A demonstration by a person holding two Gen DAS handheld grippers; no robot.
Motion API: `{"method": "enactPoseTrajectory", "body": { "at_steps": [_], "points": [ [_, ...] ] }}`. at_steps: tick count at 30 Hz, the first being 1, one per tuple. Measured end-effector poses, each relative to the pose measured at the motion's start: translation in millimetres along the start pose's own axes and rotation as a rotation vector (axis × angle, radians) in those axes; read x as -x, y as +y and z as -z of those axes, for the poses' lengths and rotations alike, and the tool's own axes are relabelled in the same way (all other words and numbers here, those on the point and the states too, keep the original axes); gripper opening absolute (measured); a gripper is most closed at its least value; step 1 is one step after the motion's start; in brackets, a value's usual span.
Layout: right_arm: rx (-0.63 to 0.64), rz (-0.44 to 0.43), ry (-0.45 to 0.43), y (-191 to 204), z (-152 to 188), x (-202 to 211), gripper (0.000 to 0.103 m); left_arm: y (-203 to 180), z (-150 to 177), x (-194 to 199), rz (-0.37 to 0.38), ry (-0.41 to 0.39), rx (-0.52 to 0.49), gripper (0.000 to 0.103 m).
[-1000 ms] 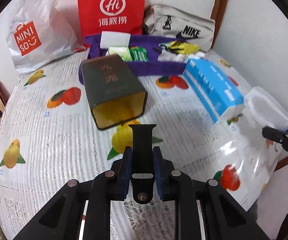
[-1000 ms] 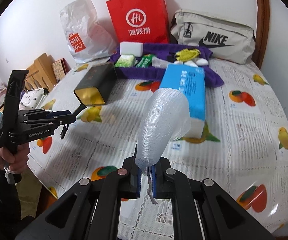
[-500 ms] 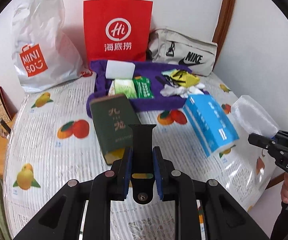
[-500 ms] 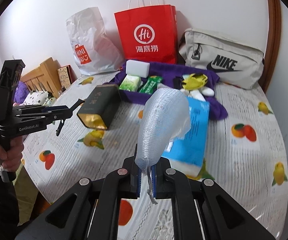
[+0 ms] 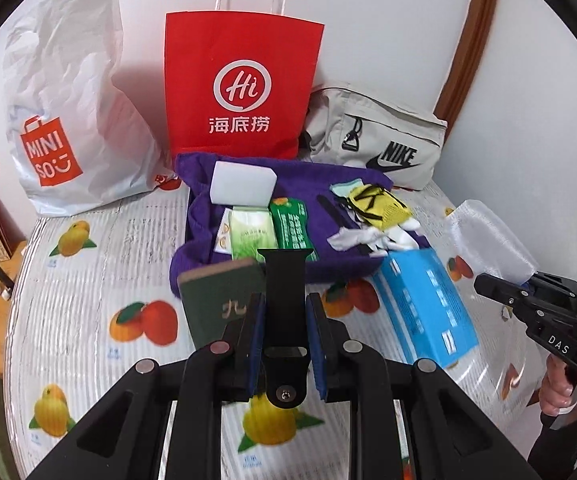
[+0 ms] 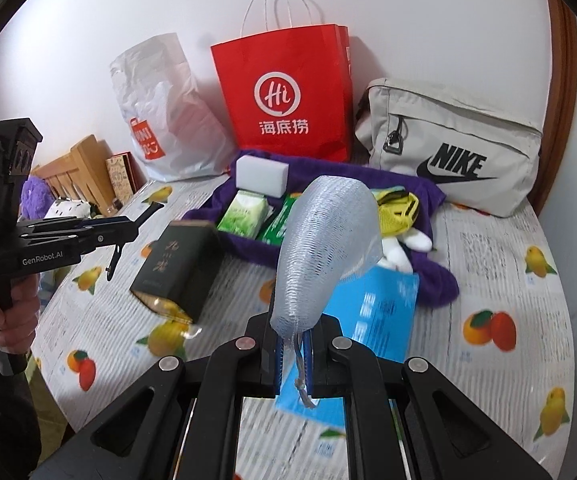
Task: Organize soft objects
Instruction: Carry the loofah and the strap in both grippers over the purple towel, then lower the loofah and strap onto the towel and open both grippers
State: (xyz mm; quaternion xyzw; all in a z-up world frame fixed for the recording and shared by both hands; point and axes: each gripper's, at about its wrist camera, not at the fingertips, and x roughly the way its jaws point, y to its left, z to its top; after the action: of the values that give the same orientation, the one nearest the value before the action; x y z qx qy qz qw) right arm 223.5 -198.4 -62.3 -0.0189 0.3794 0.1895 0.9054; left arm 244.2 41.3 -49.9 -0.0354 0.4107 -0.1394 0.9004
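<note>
My left gripper (image 5: 286,312) is shut on a black strap (image 5: 286,276) that sticks up between its blue pads. My right gripper (image 6: 292,344) is shut on the low end of a white mesh pouch (image 6: 324,248), which stands up over the table. In the left wrist view the right gripper (image 5: 504,292) with the mesh pouch (image 5: 488,236) is at the right edge. The left gripper (image 6: 132,224) shows at the left of the right wrist view. A purple cloth (image 5: 328,176) ahead holds a white sponge (image 5: 244,188), green tissue packs (image 5: 252,236) and a yellow sock (image 5: 376,204).
A dark green box (image 5: 220,300) and a blue tissue pack (image 5: 424,300) lie on the fruit-print table in front of the cloth. A red paper bag (image 5: 240,84), a white plastic bag (image 5: 72,120) and a grey Nike bag (image 5: 376,144) stand along the wall. Wooden furniture (image 6: 80,172) is left of the table.
Both grippers have drawn back and risen, so the table and the bags show more fully. The strap and the mesh pouch stay held as before.
</note>
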Motion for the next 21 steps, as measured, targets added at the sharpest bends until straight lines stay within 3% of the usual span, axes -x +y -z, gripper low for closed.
{"method": "enactPoseTrajectory", "body": {
  "at_steps": [10, 21],
  "points": [
    [0.002, -0.004, 0.021, -19, -43, -44, 0.008, 6, -41, -45, 0.028, 0.028, 0.005, 0.02],
    [-0.009, 0.006, 0.122, -38, -82, -117, 0.008, 11, -79, -108, 0.051, 0.094, 0.019, 0.02]
  ]
}}
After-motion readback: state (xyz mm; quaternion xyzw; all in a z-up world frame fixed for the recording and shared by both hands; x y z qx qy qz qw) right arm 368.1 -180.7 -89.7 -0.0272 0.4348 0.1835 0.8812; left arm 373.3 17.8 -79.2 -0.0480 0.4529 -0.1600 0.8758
